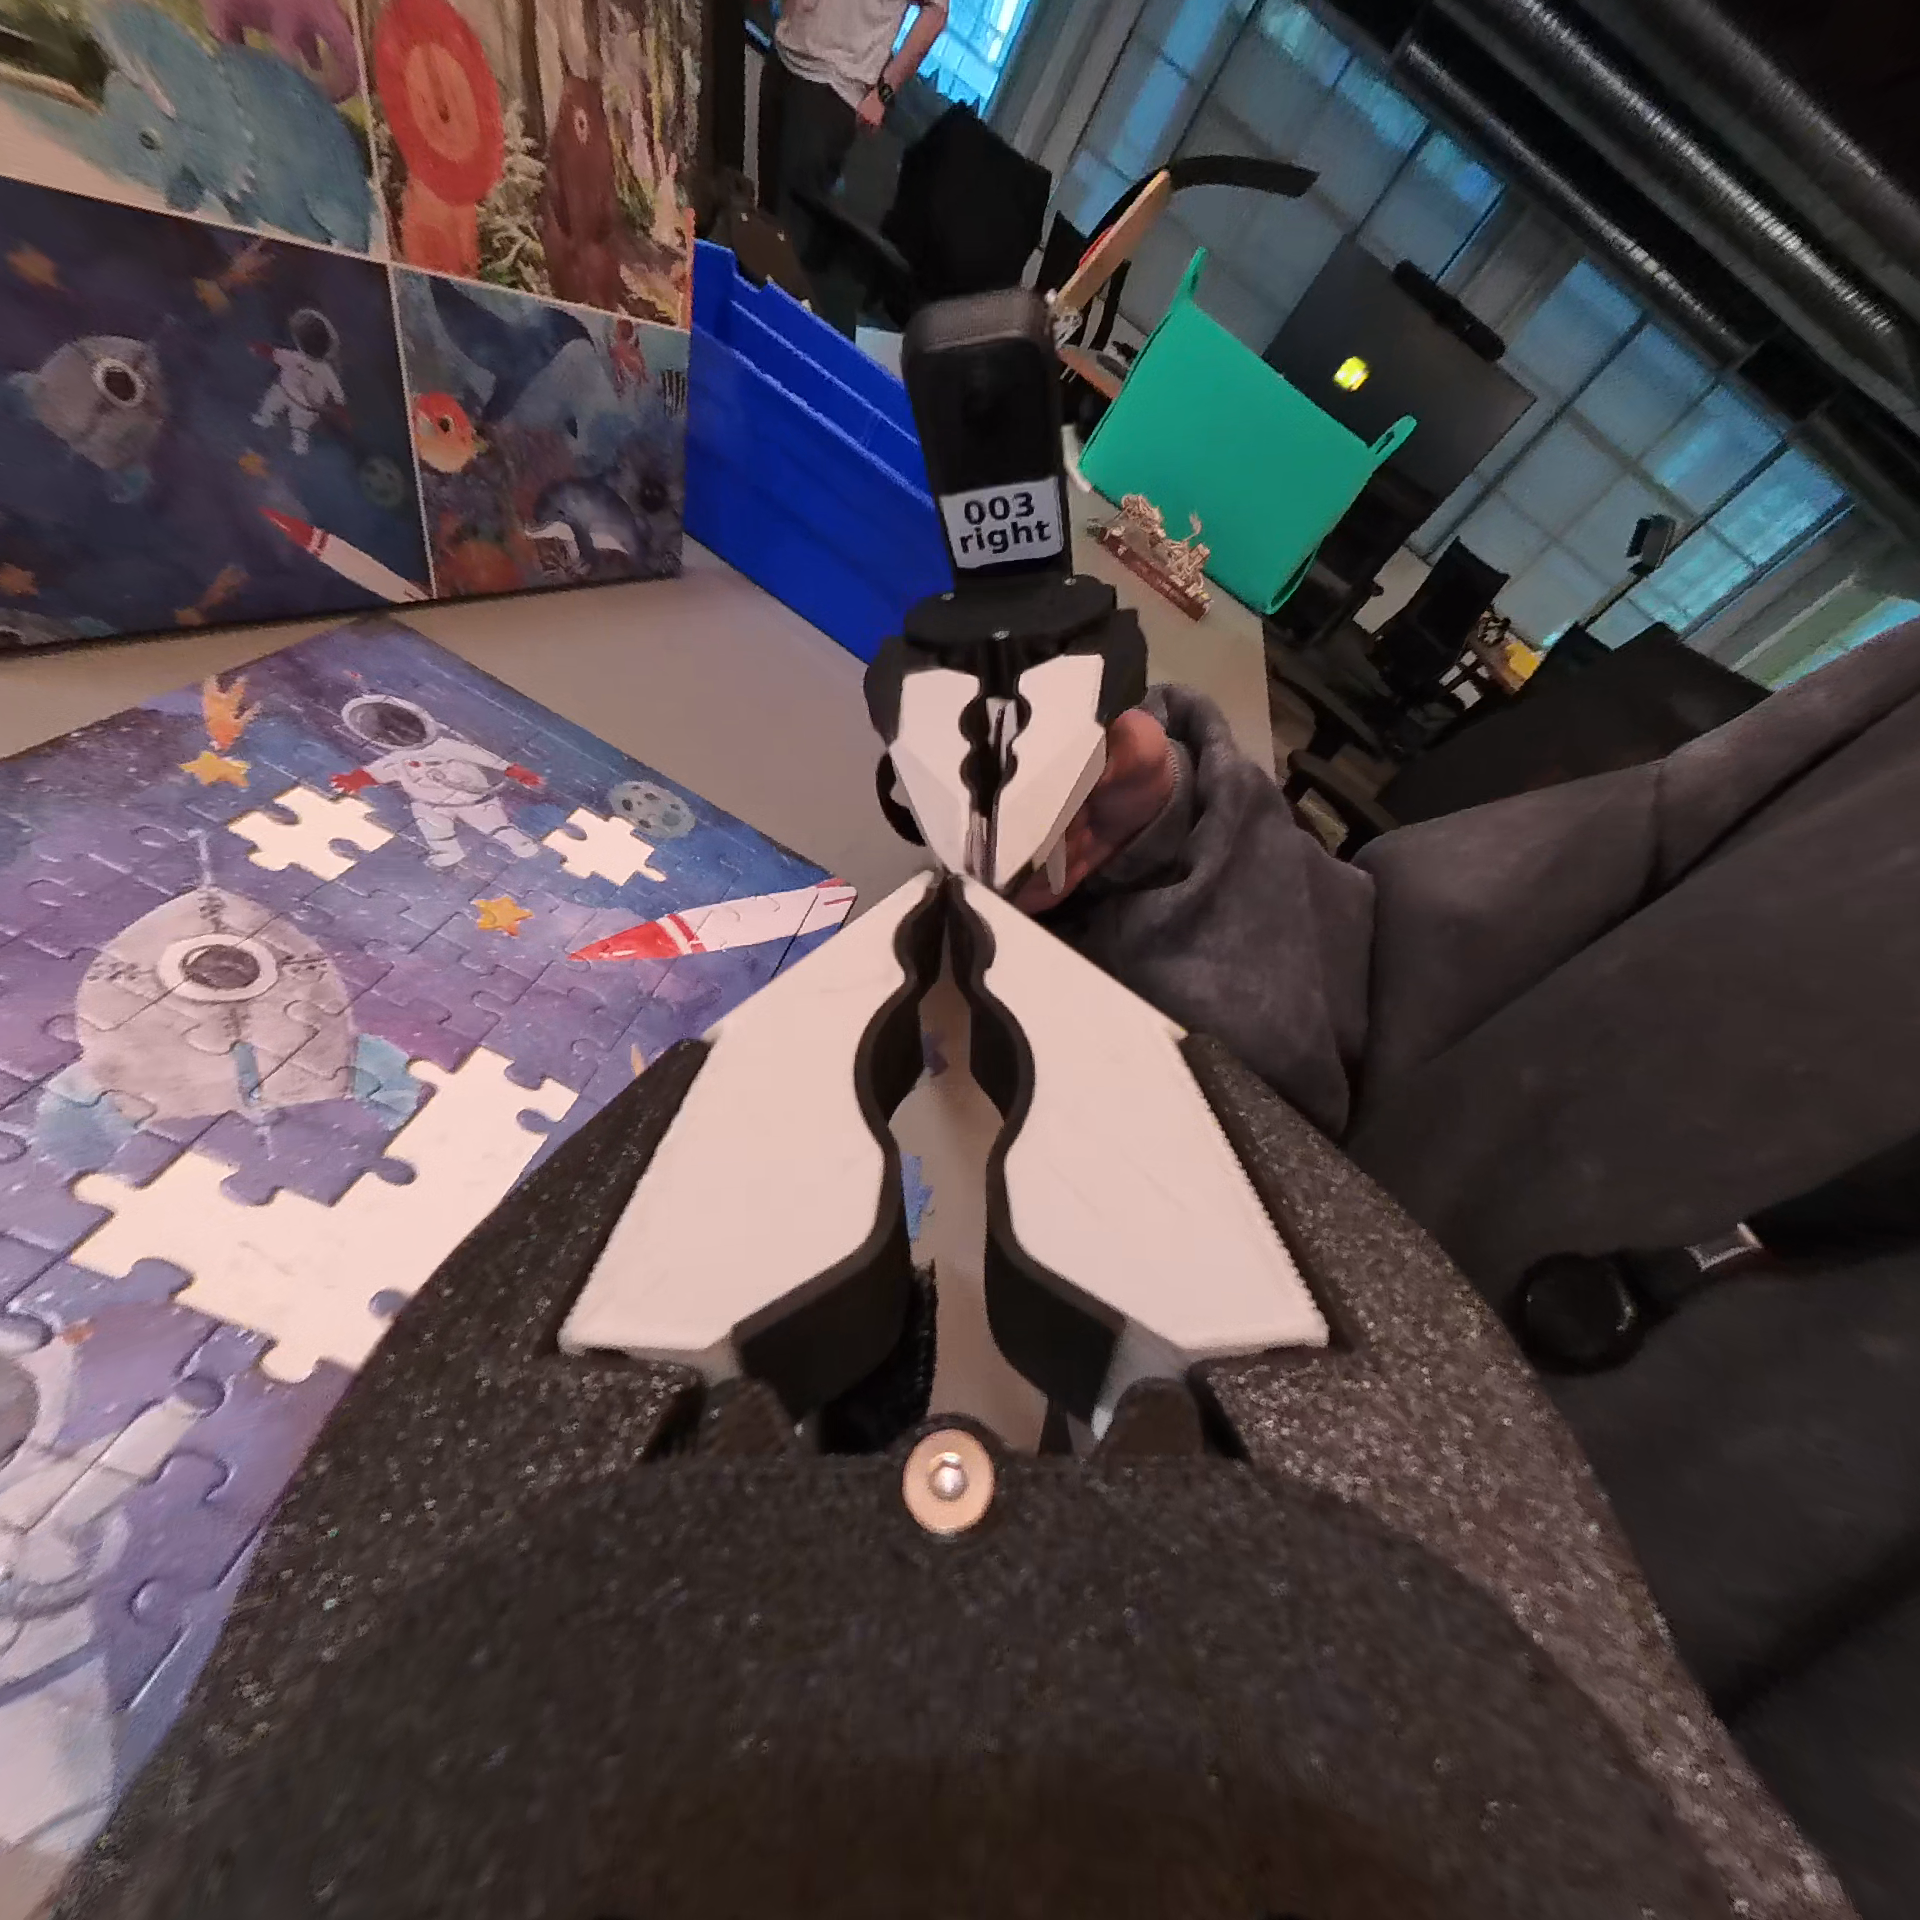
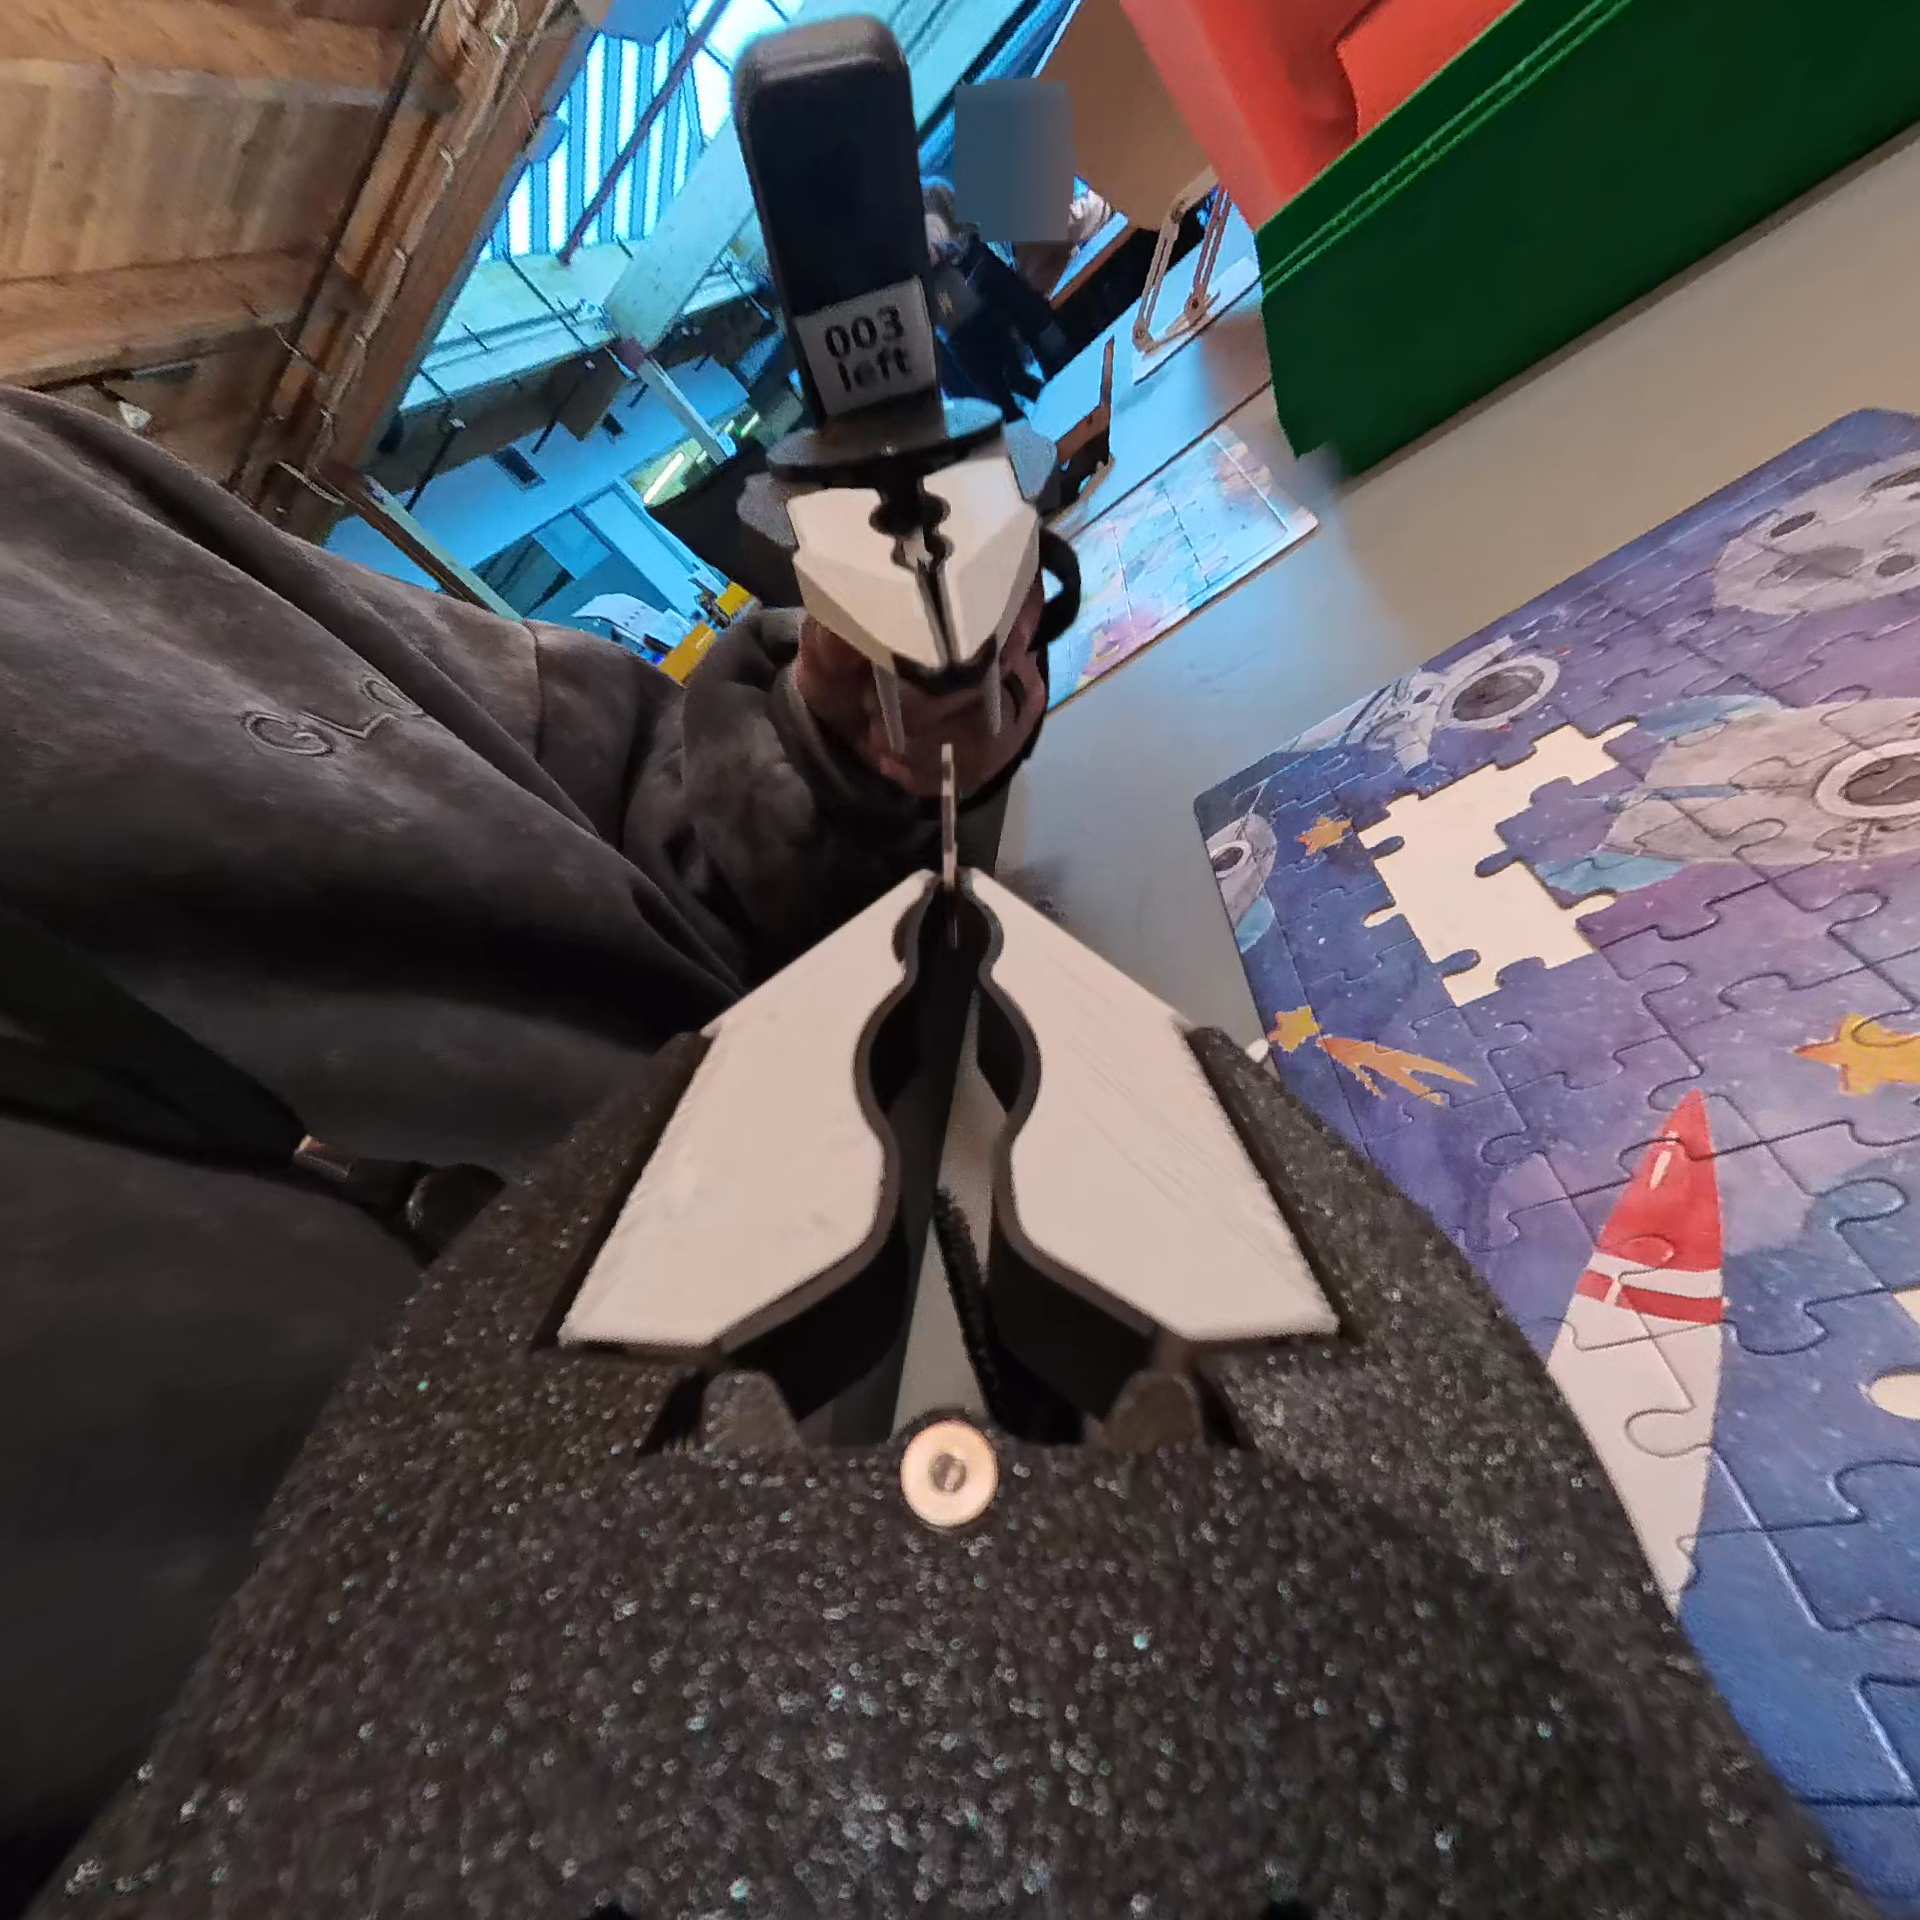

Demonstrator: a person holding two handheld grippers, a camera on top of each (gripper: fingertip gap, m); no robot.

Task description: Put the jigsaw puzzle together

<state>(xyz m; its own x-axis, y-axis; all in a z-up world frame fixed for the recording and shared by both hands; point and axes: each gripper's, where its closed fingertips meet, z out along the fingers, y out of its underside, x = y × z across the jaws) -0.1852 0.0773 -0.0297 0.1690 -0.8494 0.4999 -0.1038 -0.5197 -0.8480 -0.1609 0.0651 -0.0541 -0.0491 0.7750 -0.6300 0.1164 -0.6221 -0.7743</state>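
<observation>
The space-themed jigsaw puzzle [image 1: 312,987] lies flat on the table, with white unfilled gaps [image 1: 312,1195] in it. It also shows in the right wrist view [image 2: 1662,1039], with a gap [image 2: 1475,862]. My right gripper [image 2: 948,883] is shut on a thin puzzle piece [image 2: 948,810], seen edge-on and sticking out past its tips, in the air beside the puzzle's edge. My left gripper [image 1: 945,883] is shut, its tips pressed together. The two grippers face each other tip to tip. The right gripper [image 1: 982,842] shows in the left wrist view, and the left gripper [image 2: 940,655] in the right wrist view, a little beyond the piece's end.
A picture-covered puzzle box [image 1: 312,312], a blue bin [image 1: 790,436] and a green bag [image 1: 1226,457] stand behind the puzzle. A green box [image 2: 1558,260] and another flat puzzle [image 2: 1174,561] lie farther off. The person's grey sleeves [image 2: 312,779] are close by. The gap from one gripper's tips to the other's is roughly 4 cm.
</observation>
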